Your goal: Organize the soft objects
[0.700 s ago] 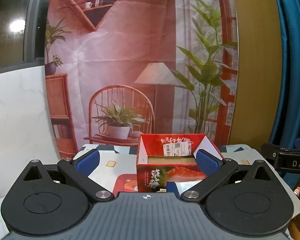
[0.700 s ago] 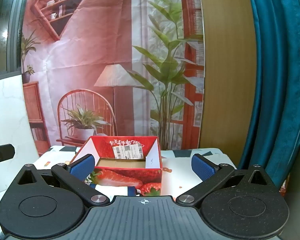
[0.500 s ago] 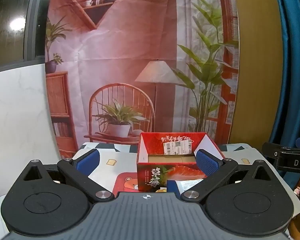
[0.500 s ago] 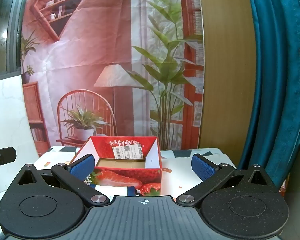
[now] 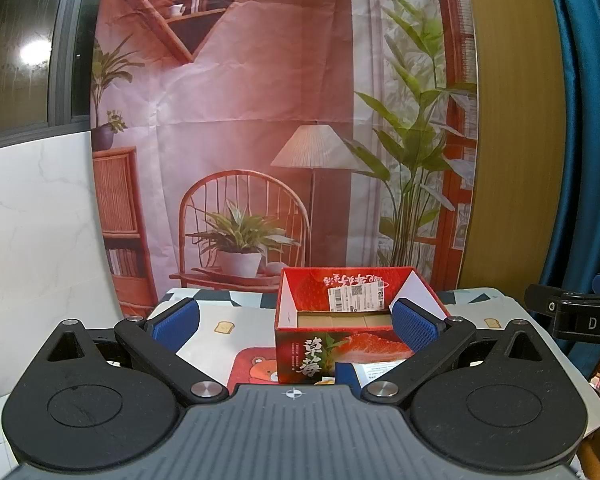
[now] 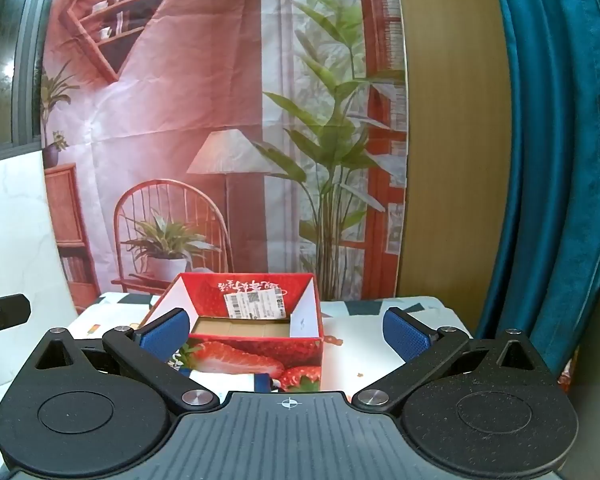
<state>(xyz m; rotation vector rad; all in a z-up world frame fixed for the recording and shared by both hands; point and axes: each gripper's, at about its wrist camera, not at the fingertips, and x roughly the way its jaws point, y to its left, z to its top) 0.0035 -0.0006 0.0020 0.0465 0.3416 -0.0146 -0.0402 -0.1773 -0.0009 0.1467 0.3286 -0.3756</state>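
The work looks barely begun; both tools hover short of the box (image 5: 342,334), the landmark here, which stands open-topped on the table (image 5: 236,320) with only bare cardboard showing inside; the left gripper (image 5: 296,322) has its jaws spread wide with nothing between the pads; the right gripper (image 6: 286,330) likewise, wide and empty. No soft object shows clearly; a blue-and-white item (image 6: 236,382) peeks out just before the box, partly hidden; its long axis and heading cannot be told. Next, I judge, a gripper must dip toward it, just short of the box.
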